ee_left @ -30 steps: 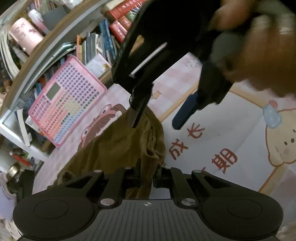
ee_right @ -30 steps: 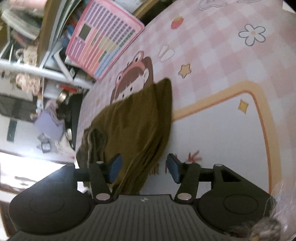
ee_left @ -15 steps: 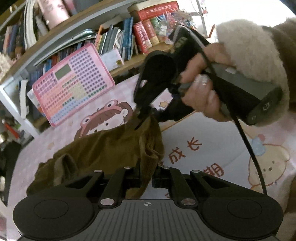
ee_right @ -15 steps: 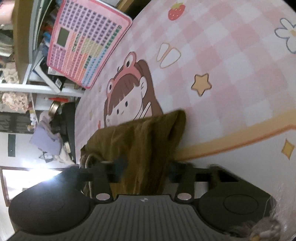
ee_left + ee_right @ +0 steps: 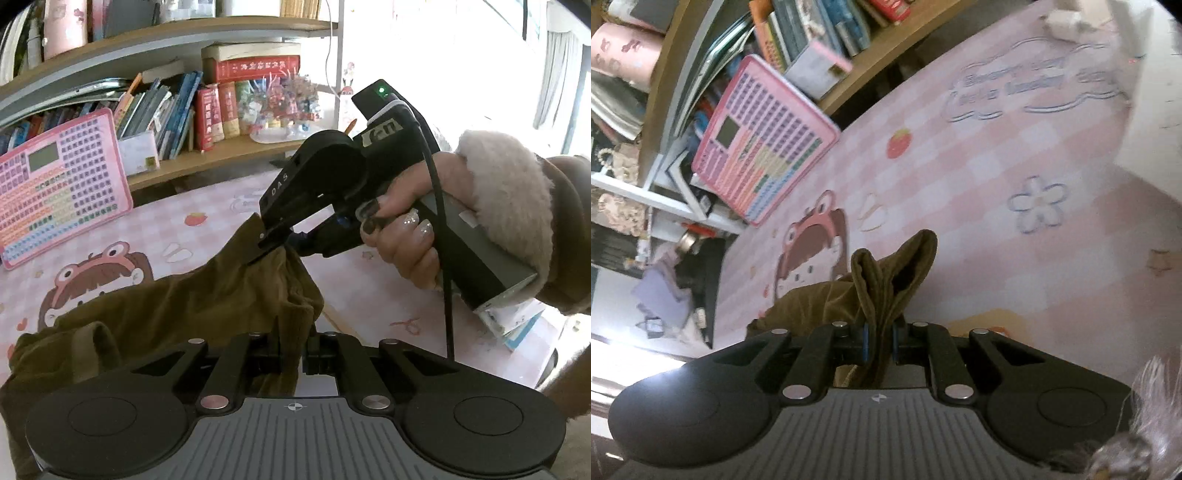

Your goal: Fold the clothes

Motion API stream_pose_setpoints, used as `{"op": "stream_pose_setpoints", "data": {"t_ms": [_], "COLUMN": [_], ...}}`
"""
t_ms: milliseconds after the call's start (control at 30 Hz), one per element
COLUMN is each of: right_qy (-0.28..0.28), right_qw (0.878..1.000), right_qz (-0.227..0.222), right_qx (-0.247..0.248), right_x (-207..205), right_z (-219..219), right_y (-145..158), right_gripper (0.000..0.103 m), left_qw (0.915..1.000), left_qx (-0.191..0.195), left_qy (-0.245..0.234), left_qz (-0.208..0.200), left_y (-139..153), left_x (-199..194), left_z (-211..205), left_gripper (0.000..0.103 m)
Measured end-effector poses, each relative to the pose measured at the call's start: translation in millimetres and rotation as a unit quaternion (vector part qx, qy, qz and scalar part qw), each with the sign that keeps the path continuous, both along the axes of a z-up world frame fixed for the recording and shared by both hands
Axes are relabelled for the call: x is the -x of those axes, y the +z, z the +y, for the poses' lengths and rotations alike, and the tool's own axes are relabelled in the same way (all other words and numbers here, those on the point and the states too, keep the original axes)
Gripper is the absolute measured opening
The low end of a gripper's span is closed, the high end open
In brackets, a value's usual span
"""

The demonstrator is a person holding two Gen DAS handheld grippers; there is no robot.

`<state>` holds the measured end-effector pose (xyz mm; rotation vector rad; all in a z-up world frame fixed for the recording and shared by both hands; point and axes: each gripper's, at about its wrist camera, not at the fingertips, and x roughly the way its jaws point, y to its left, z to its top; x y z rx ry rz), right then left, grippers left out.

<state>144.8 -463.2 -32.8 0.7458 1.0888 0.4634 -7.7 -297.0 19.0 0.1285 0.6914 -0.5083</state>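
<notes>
The brown garment (image 5: 177,306) lay bunched on the pink checked mat (image 5: 192,236), its far end slumped over the cartoon girl in a frog hat (image 5: 96,273) printed there, and its near edge lifted clear of the mat between our two tools. We saw our left gripper (image 5: 293,350) with its jaws drawn nearly together on a thick fold of that edge, the cloth filling the narrow gap between them. Our right gripper (image 5: 879,341) was likewise almost closed, its blue-lined fingers (image 5: 865,341) pressed against a doubled-over ridge of the same cloth, which stood up beyond the tips in a loose loop. From the left camera we saw the right gripper (image 5: 275,245) from the side, its tips biting the top corner of the garment, with a hand (image 5: 402,229) wrapped round its handle and a fleecy cuff (image 5: 506,206) at the wrist. A black cable (image 5: 441,236) ran down across the handle.

Farther off, a pink toy tablet (image 5: 59,188) leaned against the bookshelf (image 5: 221,147) at the back edge of the mat, and books (image 5: 177,110) stood in a row above it. A strawberry (image 5: 898,143) and a flower (image 5: 1038,203) were printed on the bare mat past the garment.
</notes>
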Motion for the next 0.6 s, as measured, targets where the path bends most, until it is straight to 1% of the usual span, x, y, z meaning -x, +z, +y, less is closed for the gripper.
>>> {"op": "stream_pose_setpoints", "data": {"t_ms": [100, 167, 267, 367, 467, 600], "right_qy": [0.007, 0.012, 0.040, 0.063, 0.086, 0.116], "right_qw": [1.000, 1.000, 0.998, 0.996, 0.993, 0.988], "right_qz": [-0.012, -0.020, -0.046, -0.062, -0.078, -0.099], "right_qx": [0.001, 0.002, -0.004, -0.001, 0.002, 0.006], "right_x": [0, 0, -4, -3, -3, -3], "right_z": [3, 5, 30, 58, 86, 123], "right_y": [11, 18, 34, 43, 52, 64], "right_gripper": [0.010, 0.010, 0.010, 0.010, 0.010, 0.010], "left_qw": [0.9996, 0.9984, 0.9940, 0.9858, 0.9753, 0.9637], "left_qx": [0.024, 0.042, 0.076, 0.115, 0.147, 0.167], "left_qy": [0.014, 0.035, 0.077, 0.123, 0.165, 0.207], "left_qz": [-0.008, -0.013, -0.013, -0.008, 0.003, 0.020], "left_y": [4, 7, 12, 12, 7, 4], "left_x": [5, 8, 12, 22, 31, 42], "left_z": [11, 25, 55, 87, 117, 146], "left_gripper": [0.007, 0.007, 0.007, 0.007, 0.006, 0.005]}}
